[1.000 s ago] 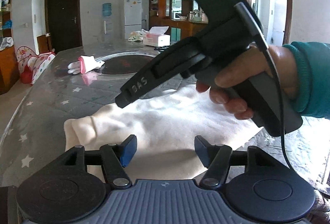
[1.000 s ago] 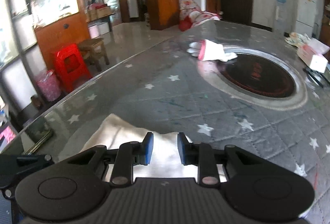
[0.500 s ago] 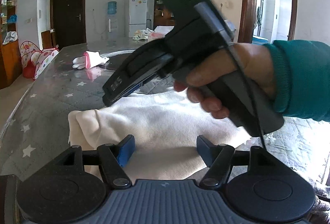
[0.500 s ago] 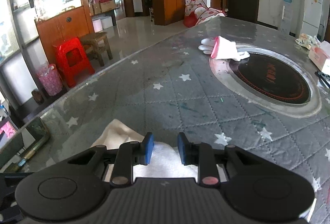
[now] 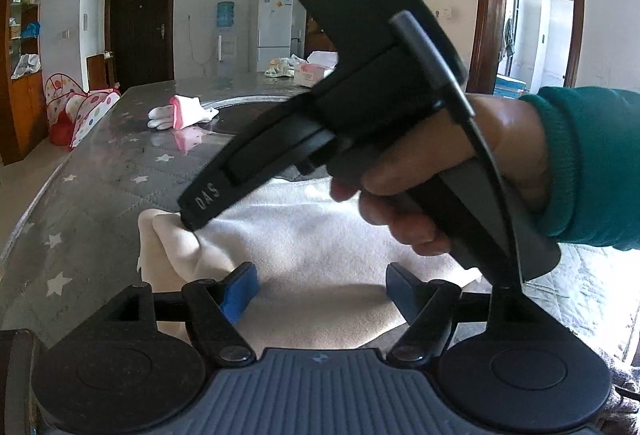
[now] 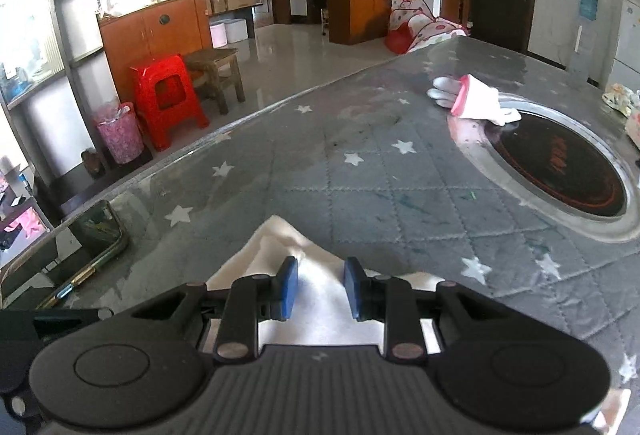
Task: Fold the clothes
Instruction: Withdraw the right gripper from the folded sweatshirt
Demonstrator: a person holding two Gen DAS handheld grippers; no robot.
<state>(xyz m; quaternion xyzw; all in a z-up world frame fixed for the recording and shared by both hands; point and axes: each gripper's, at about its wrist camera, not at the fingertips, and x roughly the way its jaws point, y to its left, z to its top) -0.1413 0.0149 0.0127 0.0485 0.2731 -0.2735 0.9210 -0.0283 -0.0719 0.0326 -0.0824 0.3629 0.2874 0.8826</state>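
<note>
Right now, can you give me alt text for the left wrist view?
The right tongs, held by a hand in a teal sleeve, reach across to a folded edge of a cream cloth on the grey starred table. The left tongs sit open above the cloth.

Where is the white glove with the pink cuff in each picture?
Left wrist view: glove lies far back on the left, on the table.
Right wrist view: glove lies upper right on the table.
Shared landmark: it sits at the rim of the round black cooktop.
</note>
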